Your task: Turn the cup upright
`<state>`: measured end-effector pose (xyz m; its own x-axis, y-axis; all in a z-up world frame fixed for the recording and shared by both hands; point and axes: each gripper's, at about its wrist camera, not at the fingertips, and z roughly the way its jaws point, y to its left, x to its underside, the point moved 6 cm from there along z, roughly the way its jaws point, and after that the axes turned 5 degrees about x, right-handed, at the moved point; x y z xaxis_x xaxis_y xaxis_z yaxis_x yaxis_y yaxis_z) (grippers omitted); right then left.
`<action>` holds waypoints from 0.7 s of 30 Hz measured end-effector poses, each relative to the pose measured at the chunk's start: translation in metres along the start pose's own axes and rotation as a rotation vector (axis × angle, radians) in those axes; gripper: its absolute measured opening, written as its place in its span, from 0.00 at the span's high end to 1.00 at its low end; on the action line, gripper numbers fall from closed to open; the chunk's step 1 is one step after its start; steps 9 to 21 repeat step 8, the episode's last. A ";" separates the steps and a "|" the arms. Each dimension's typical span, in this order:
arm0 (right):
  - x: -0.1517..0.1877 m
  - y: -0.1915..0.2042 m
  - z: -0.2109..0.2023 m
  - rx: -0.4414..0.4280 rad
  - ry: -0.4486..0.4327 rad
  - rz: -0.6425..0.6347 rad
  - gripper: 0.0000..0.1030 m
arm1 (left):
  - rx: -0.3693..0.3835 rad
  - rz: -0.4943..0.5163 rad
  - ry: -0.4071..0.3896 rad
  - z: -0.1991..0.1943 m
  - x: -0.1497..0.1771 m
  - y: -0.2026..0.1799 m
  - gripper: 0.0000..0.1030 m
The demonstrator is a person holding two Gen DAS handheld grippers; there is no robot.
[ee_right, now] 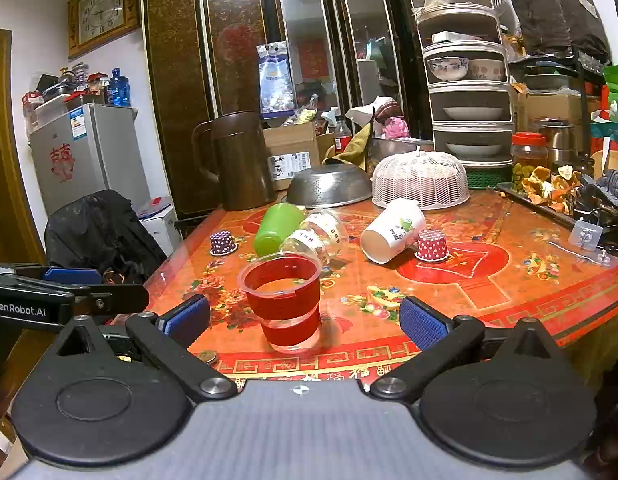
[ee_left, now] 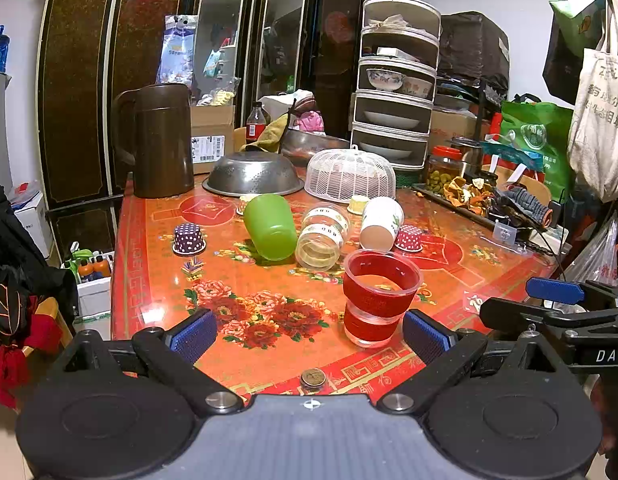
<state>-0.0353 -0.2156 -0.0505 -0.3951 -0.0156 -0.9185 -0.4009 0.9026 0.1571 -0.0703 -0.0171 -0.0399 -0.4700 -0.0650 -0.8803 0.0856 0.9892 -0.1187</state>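
A clear cup with red bands [ee_left: 379, 298] [ee_right: 285, 304] stands upright near the table's front edge. Behind it a green cup [ee_left: 269, 226] [ee_right: 277, 227], a clear jar with white labels [ee_left: 323, 238] [ee_right: 315, 236] and a white paper cup [ee_left: 381, 222] [ee_right: 393, 229] lie on their sides. My left gripper [ee_left: 309, 336] is open and empty, the red cup just inside its right finger. My right gripper [ee_right: 303, 318] is open and empty, with the red cup between its fingers, nearer the left one. The right gripper shows at the left wrist view's right edge [ee_left: 553, 290].
Small dotted paper cups stand upside down: a purple one [ee_left: 188, 238] [ee_right: 222, 242] and a red one [ee_left: 409, 238] [ee_right: 431, 245]. A brown jug [ee_left: 159, 140], metal colander [ee_left: 253, 174], white mesh cover [ee_left: 351, 176] and a cluttered tray [ee_left: 485, 200] line the back. A coin [ee_left: 313, 378] lies at the front edge.
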 end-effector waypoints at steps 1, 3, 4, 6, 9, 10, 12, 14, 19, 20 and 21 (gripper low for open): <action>0.000 0.000 0.000 -0.001 0.001 0.000 0.01 | 0.000 -0.001 0.001 0.001 0.000 0.001 0.03; 0.000 0.000 0.000 -0.001 0.000 0.001 0.01 | 0.000 0.001 0.000 0.001 0.000 0.001 0.03; 0.000 0.000 0.000 -0.002 0.001 0.001 0.01 | -0.002 0.002 -0.002 0.001 0.000 0.001 0.03; 0.002 0.002 0.001 -0.005 0.001 -0.001 0.01 | -0.007 0.005 -0.010 0.001 0.001 0.002 0.03; 0.004 0.004 0.003 -0.015 0.002 -0.001 0.01 | -0.015 0.002 -0.015 0.002 0.002 0.002 0.03; 0.004 0.004 0.003 -0.015 0.002 -0.001 0.01 | -0.015 0.002 -0.015 0.002 0.002 0.002 0.03; 0.004 0.004 0.003 -0.015 0.002 -0.001 0.01 | -0.015 0.002 -0.015 0.002 0.002 0.002 0.03; 0.004 0.004 0.003 -0.015 0.002 -0.001 0.01 | -0.015 0.002 -0.015 0.002 0.002 0.002 0.03; 0.004 0.004 0.003 -0.015 0.002 -0.001 0.01 | -0.015 0.002 -0.015 0.002 0.002 0.002 0.03; 0.004 0.004 0.003 -0.015 0.002 -0.001 0.01 | -0.015 0.002 -0.015 0.002 0.002 0.002 0.03; 0.004 0.004 0.003 -0.015 0.002 -0.001 0.01 | -0.015 0.002 -0.015 0.002 0.002 0.002 0.03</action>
